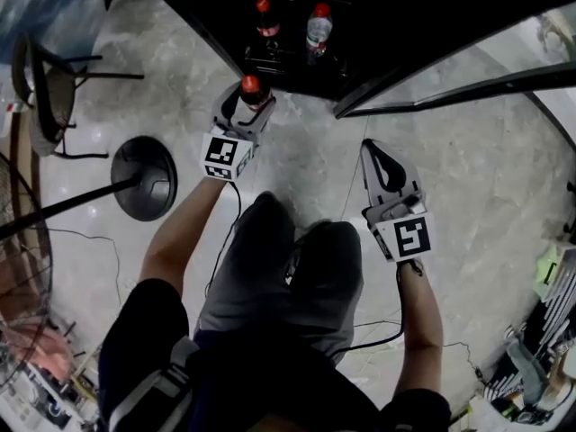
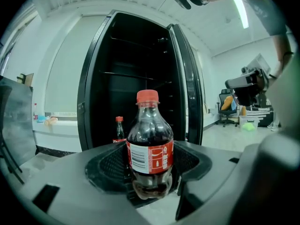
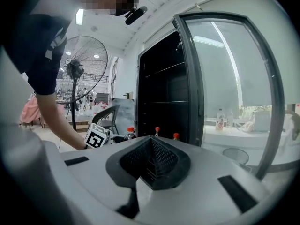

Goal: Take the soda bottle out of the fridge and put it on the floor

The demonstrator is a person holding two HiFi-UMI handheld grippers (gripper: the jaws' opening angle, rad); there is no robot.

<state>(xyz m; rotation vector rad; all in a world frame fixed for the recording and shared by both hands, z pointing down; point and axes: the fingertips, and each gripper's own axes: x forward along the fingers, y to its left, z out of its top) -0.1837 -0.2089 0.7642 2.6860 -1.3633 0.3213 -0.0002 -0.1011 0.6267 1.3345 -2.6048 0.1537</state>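
We clamp the bottle [image 2: 150, 149] in our left gripper [image 1: 254, 103] just outside the fridge [image 2: 122, 74]. Our right gripper [image 1: 373, 156] is closed, empty. 2 more bottles [image 1: 267, 21] stand inside the fridge.

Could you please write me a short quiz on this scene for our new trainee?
1. True or false: the right gripper stands wide open.
2. How many bottles stand inside the fridge in the head view?
3. The soda bottle is: A) clamped in the right gripper; B) clamped in the left gripper; C) on a fridge shelf.
Key: 1 false; 2 two, a cola bottle and a clear bottle; 3 B.
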